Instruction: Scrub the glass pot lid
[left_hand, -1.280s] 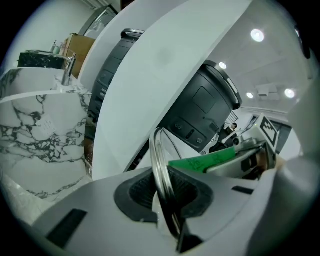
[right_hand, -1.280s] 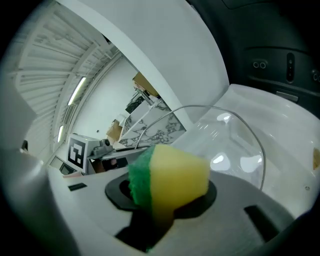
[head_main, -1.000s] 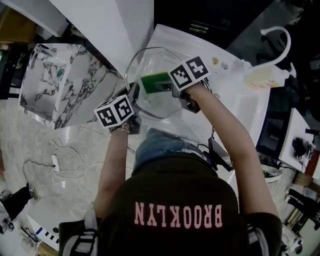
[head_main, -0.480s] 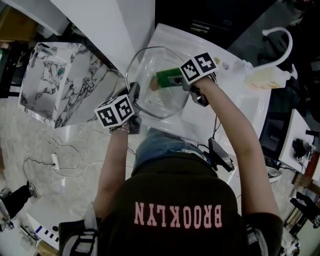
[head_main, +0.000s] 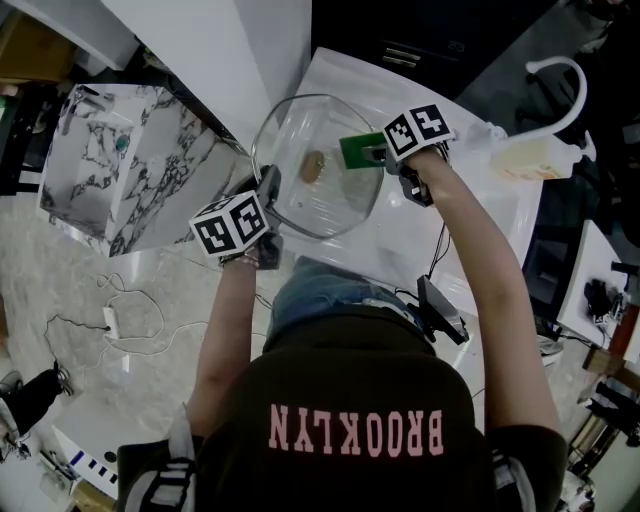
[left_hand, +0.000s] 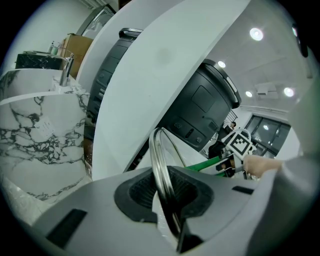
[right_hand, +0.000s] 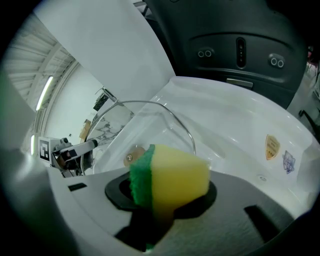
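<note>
While we hold the lid (head_main: 300, 205) up off the counter (head_main: 450, 235), the left tongs (head_main: 268, 188) are clamped on its metal rim at the near-left edge. The left gripper view shows the rim running straight between the two pads, jaws pressed onto it. Right tongs (head_main: 380, 153) are pinching the sponge (head_main: 356, 152), yellow body in the jaws, green scrub face turned toward the glass.

Key relation: the lid lies to the left of the right tongs, and the sponge sits over the lid's right rim. The sponge's long axis points across the glass at the knob (head_main: 313, 166), which is near but apart from it. We judge the next stroke has to run leftward, back across the glass toward the knob and the left tongs. The right hand is the one nearer the unscrubbed middle. We cannot tell whether the sponge is actually touching the glass.

Versus a second ago: the sponge sat over the middle of the lid and covered the knob, and it has since slid right to the rim, so the knob is exposed. The left tongs and the lid have not shifted.
</note>
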